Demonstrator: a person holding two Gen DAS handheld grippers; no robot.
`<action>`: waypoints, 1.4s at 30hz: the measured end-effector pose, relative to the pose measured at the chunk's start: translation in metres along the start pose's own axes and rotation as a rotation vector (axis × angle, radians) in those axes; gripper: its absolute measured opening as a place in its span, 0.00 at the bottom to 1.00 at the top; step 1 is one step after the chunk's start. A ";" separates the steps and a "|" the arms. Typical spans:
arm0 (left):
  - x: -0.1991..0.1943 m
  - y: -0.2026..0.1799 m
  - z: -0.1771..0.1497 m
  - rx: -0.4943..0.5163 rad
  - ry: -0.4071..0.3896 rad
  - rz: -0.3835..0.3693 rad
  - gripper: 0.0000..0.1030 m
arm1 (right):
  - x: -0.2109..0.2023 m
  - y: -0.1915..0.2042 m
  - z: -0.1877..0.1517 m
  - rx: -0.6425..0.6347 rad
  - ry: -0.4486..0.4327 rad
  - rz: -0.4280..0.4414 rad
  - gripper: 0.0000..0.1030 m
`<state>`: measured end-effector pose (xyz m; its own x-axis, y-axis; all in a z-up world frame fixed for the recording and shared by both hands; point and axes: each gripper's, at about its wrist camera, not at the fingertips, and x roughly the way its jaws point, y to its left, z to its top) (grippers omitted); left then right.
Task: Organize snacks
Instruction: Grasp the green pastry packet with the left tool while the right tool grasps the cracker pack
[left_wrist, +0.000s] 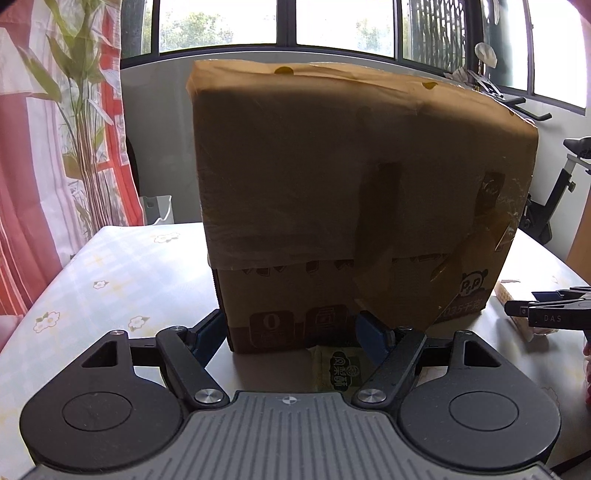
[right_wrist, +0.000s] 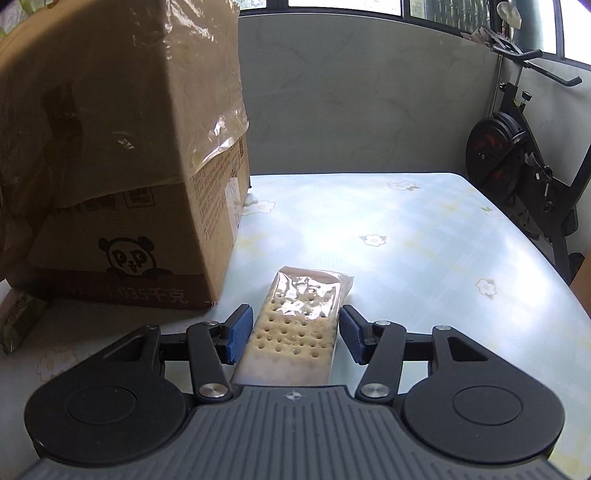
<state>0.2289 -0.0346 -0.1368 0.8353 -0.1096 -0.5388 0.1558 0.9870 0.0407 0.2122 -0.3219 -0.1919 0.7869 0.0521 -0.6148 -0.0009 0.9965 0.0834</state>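
A tall taped cardboard box (left_wrist: 351, 192) with a panda print stands on the table, and its lower front fills the space ahead of my left gripper (left_wrist: 290, 339). That gripper is open. A small green snack packet (left_wrist: 338, 369) lies flat on the table between its fingers, near the right one, untouched. In the right wrist view a clear-wrapped cracker packet (right_wrist: 295, 325) lies on the table between the blue pads of my right gripper (right_wrist: 295, 332), which stand close beside it without squeezing. The box (right_wrist: 122, 166) is to its left, the green packet (right_wrist: 18, 321) at the far left edge.
The table (right_wrist: 406, 240) has a pale flowered cover and open surface to the right of the box. An exercise bike (right_wrist: 517, 155) stands past its right edge. A red and white curtain (left_wrist: 37, 184) hangs on the left. My right gripper (left_wrist: 517, 308) shows at the left view's right edge.
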 end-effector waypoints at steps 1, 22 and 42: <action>0.001 -0.002 -0.001 0.007 0.007 -0.006 0.77 | 0.000 0.001 -0.001 -0.010 0.002 0.009 0.52; 0.063 -0.028 -0.022 -0.010 0.230 0.003 0.59 | -0.002 0.018 -0.007 -0.125 -0.014 0.054 0.49; -0.023 -0.015 -0.029 -0.099 0.119 -0.008 0.40 | -0.032 0.017 -0.014 -0.114 -0.139 0.038 0.49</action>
<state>0.1926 -0.0432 -0.1493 0.7649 -0.1089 -0.6349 0.1049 0.9935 -0.0440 0.1786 -0.3055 -0.1819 0.8625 0.0884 -0.4982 -0.0959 0.9953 0.0106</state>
